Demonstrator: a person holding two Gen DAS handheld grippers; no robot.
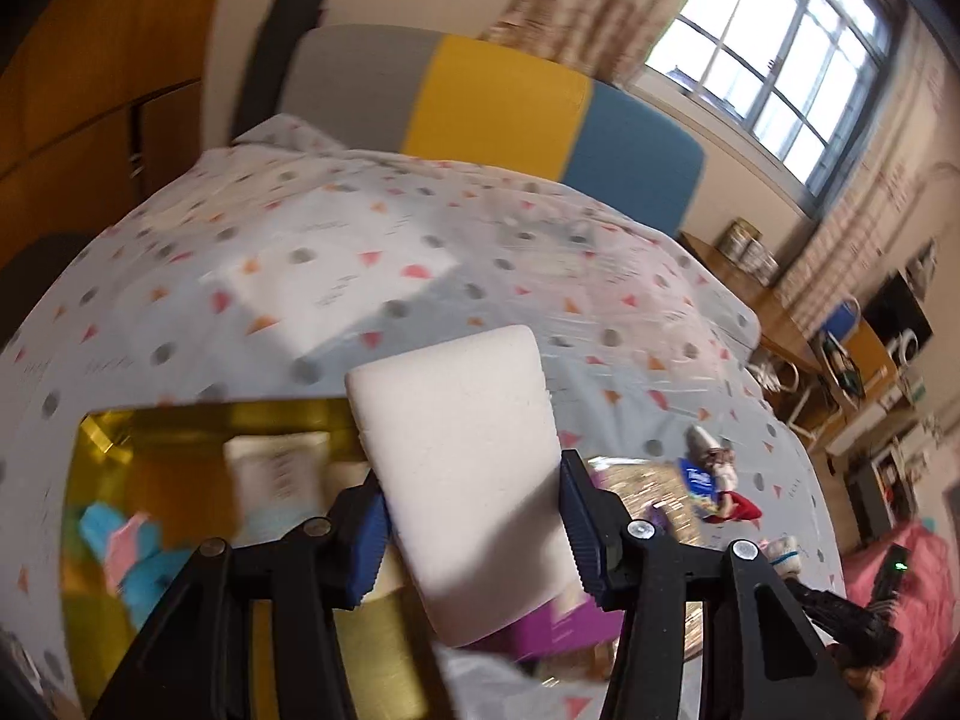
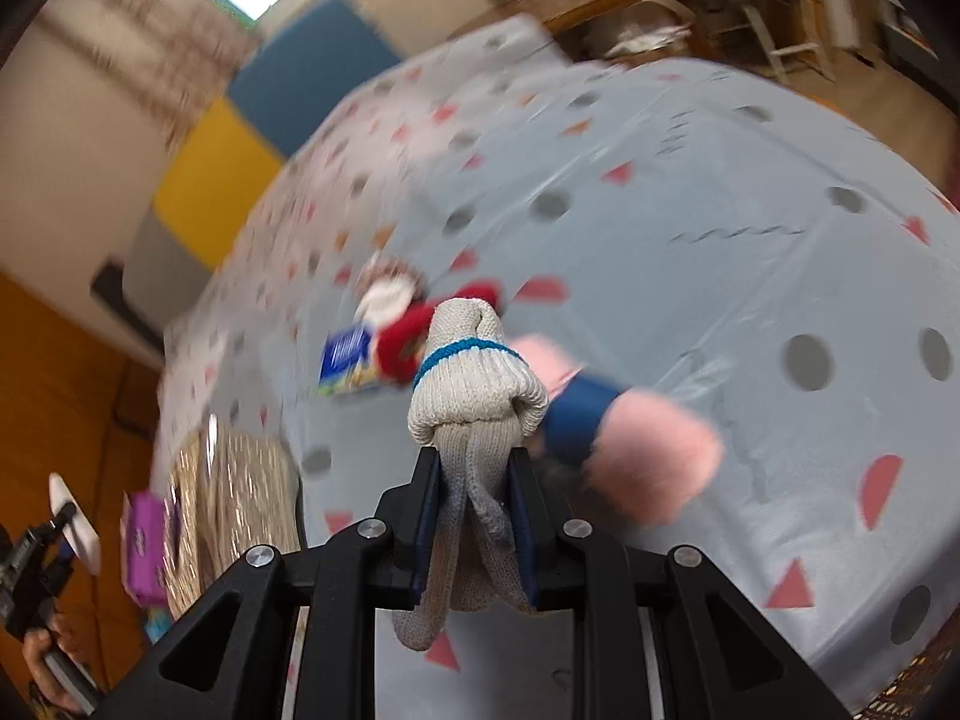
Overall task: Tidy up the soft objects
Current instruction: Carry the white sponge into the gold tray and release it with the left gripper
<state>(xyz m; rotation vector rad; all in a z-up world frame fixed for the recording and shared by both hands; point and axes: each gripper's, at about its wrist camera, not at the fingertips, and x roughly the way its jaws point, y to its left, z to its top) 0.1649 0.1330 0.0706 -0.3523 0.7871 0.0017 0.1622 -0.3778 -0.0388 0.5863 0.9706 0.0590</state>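
My left gripper (image 1: pixel 474 531) is shut on a white sponge block (image 1: pixel 462 456), held above a gold box (image 1: pixel 198 420) on the bed. In the right wrist view that gripper (image 2: pixel 51 531) and its white block (image 2: pixel 75 522) show small at the left edge. My right gripper (image 2: pixel 477 516) is shut on a rolled grey knit glove (image 2: pixel 474 384) with a blue band, lifted over the bed. Beneath it lie a pink fluffy item with a blue band (image 2: pixel 606 420), a red plush doll (image 2: pixel 408 324) and a blue packet (image 2: pixel 348 360). The doll (image 1: pixel 726 486) and the glove (image 1: pixel 783 555) also appear in the left wrist view.
The bed (image 2: pixel 690 240) has a grey sheet with dots and triangles. The gold box holds a white tube (image 1: pixel 276 468) and pink and blue cloths (image 1: pixel 129 546). A glittery box (image 2: pixel 234 504) holds a purple pack (image 2: pixel 144 546). A colour-block headboard (image 1: pixel 498 102), a wooden desk (image 1: pixel 780 312) and a chair stand around.
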